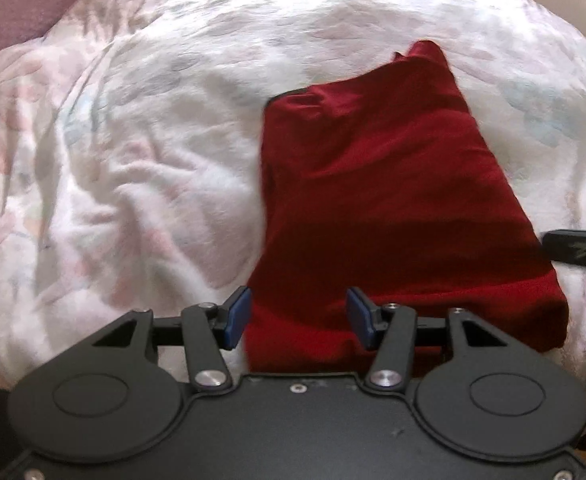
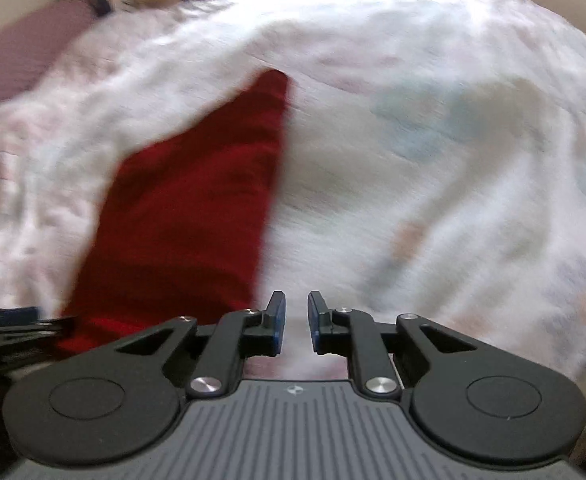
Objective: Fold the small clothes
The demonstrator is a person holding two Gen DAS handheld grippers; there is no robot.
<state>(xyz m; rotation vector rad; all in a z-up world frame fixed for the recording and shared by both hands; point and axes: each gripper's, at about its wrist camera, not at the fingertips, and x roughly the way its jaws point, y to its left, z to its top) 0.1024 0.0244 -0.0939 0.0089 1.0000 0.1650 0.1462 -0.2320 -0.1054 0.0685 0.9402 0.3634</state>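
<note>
Left hand-held gripper (image 1: 299,318) with its blue pads set wide apart and gripping nothing, poised over the near left corner of the red garment (image 1: 393,208); right hand-held gripper (image 2: 296,318) with its pads drawn close but a narrow gap showing between them, also holding nothing, hanging over bare bedcover just beside the garment's right edge. The garment lies flat on the bed as a roughly rectangular, already doubled panel, its far end tapering to a small raised point. Judged from its soft wrinkles, it is a light, limp knit that will sag and drag if lifted by one point, so the two near corners or the near hem look like the best holds. The floral quilt (image 1: 133,140) beneath is itself rumpled and soft, and could be pinched along with the cloth. A mauve pillow (image 1: 25,8) lies well apart at the far left; nothing stands between grippers and garment
</note>
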